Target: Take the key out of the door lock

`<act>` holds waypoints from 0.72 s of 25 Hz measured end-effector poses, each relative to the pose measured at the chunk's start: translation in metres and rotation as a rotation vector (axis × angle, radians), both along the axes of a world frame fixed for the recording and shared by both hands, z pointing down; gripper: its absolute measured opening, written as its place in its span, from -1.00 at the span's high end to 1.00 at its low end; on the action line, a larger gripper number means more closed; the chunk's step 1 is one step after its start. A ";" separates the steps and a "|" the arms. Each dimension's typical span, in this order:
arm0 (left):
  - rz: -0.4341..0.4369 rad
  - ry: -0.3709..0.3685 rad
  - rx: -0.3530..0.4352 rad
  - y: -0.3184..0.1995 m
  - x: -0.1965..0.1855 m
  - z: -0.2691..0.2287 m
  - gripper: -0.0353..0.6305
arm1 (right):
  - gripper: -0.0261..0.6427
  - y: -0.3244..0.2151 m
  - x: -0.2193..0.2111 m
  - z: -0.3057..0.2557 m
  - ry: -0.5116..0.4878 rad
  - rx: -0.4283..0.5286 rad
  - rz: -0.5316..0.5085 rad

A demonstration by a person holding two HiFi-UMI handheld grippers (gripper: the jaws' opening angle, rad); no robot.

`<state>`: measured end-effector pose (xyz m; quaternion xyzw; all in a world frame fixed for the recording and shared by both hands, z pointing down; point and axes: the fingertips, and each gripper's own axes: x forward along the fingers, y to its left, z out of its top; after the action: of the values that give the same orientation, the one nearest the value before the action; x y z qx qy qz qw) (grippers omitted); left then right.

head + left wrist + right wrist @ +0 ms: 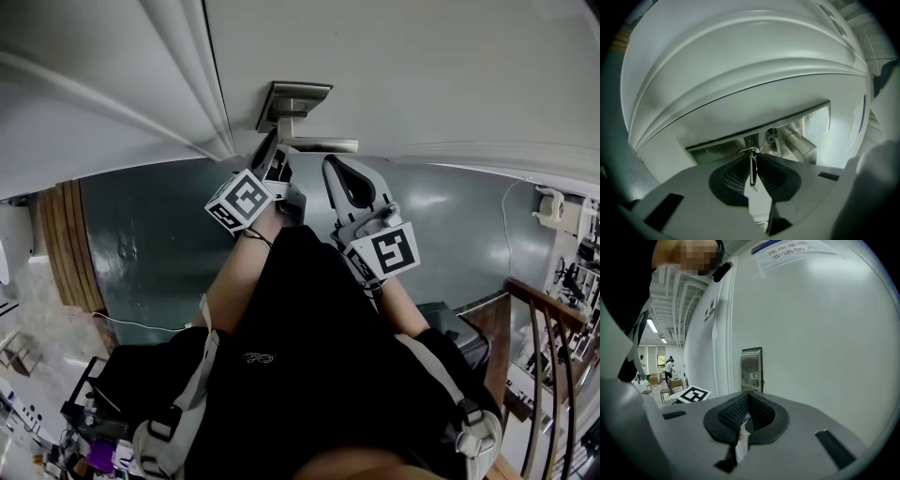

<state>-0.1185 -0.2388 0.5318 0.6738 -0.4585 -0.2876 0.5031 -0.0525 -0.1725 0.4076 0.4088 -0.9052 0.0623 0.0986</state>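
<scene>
A thin metal key (752, 169) stands edge-on between the black pads of my left gripper (753, 161), its ring (748, 151) just above the fingertips. The pads press on the key, right in front of the steel lock plate (740, 140) and below the lever handle (799, 144). In the head view my left gripper (275, 155) reaches up under the handle (314, 142) on the white door (422, 66). My right gripper (337, 173) hangs beside it, a little off the door. Its pads (761, 411) meet at the tip, and the right gripper (749, 398) holds nothing. It faces the lock plate (752, 367).
The door frame (187, 84) runs left of the lock. A dark grey floor (150, 244) lies below, with wooden boards (64, 244) at the left and a stair railing (539, 323) at the right. A paper notice (787, 251) hangs on the door. People (669, 366) stand far down the hall.
</scene>
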 end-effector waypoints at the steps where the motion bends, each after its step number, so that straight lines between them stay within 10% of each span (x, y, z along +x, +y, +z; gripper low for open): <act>1: -0.007 0.017 -0.002 0.000 0.001 -0.001 0.71 | 0.90 0.000 0.000 0.000 -0.002 -0.002 0.000; 18: -0.059 0.139 0.006 0.000 0.003 -0.001 0.77 | 0.90 0.002 0.005 0.003 -0.029 -0.018 0.011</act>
<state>-0.1156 -0.2391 0.5304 0.6400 -0.4411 -0.3496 0.5231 -0.0471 -0.1706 0.4107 0.4120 -0.9035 0.0770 0.0890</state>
